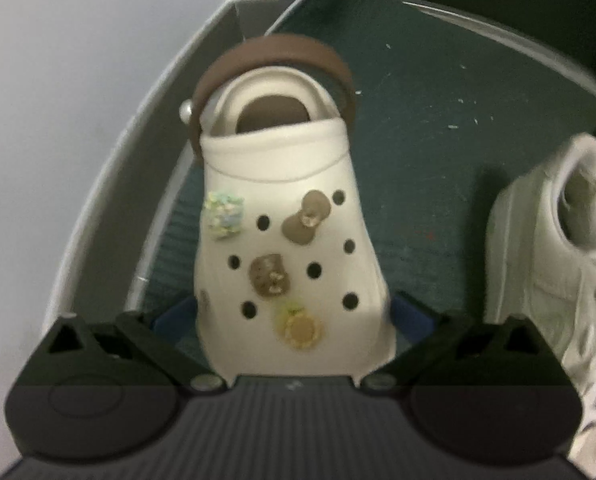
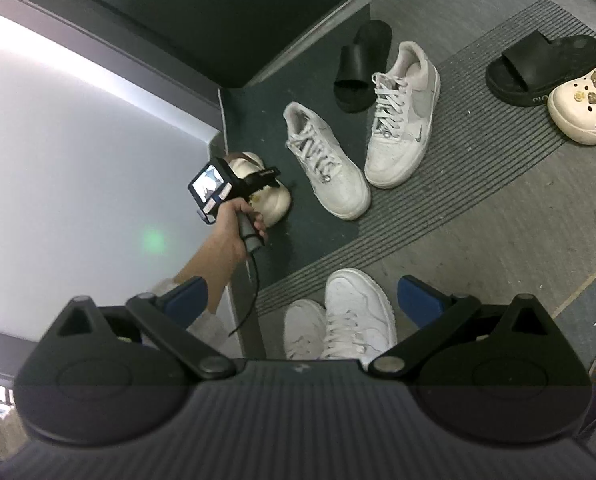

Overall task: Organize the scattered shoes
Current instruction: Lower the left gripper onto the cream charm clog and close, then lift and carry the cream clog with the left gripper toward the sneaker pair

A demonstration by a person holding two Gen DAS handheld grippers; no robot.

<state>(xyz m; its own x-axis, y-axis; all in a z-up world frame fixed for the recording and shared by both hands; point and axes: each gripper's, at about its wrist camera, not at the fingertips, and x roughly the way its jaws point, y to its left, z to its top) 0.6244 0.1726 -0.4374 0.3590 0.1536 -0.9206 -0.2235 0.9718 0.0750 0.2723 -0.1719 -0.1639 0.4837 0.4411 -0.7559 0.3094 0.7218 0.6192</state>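
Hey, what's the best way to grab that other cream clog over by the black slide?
Grip the cream clog across its rounded toe, coming from the open matting side. The toe points toward the camera and is clear, while the black slide crowds its far side. The right gripper is open and free.

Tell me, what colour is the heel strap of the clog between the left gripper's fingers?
Brown heel strap on the cream clog; the left wrist view shows it best.

The clog point(image 1: 290, 248) sits between the left gripper's point(image 1: 294, 316) fingers in the corner of the mat point(image 1: 438, 128), a sneaker point(image 2: 326, 164) to its right, another sneaker point(image 2: 404, 120) beyond that, a slide point(image 2: 362, 66) behind them, and a second slide point(image 2: 538, 70) and clog point(image 2: 582, 104) well apart to the right.
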